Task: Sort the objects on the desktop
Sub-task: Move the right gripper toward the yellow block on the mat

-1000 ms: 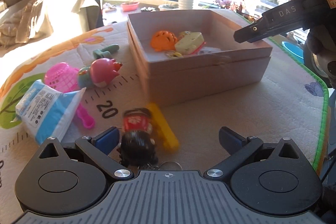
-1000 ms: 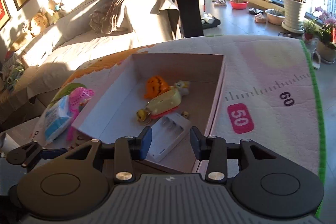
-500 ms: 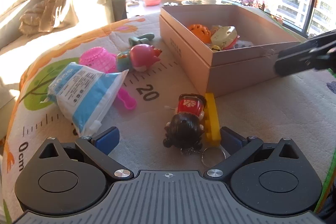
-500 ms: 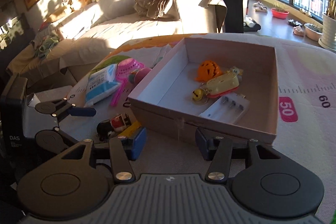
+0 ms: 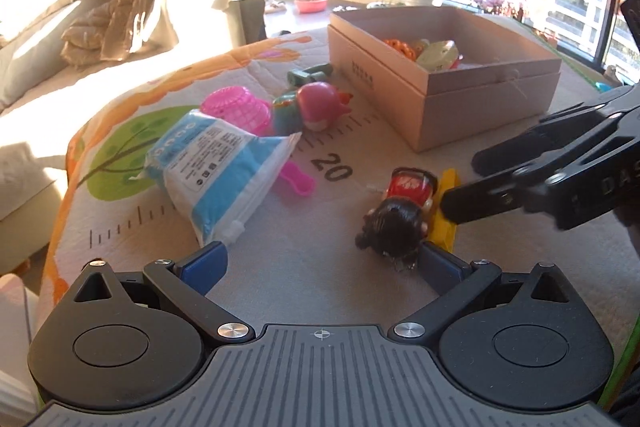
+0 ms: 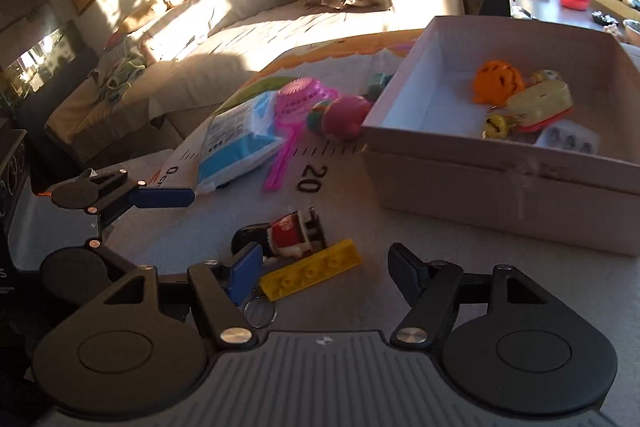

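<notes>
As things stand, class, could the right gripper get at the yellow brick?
Probably yes: the right gripper hangs just short of the yellow brick, jaws opening and empty, though the doll keychain lies against it.

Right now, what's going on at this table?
A person is sorting toys into a cardboard box with two handheld grippers. The right gripper, jaws opening and empty, is at the yellow brick beside the doll keychain. The left gripper is open and empty nearby. A tissue pack lies outside the box.

I count one box (image 6: 500, 183) holding four items, and outside it one doll keychain (image 5: 400, 211), one yellow brick (image 6: 310, 269), one blue packet (image 5: 216, 163), one pink strainer (image 5: 236, 107), two other toys.
</notes>
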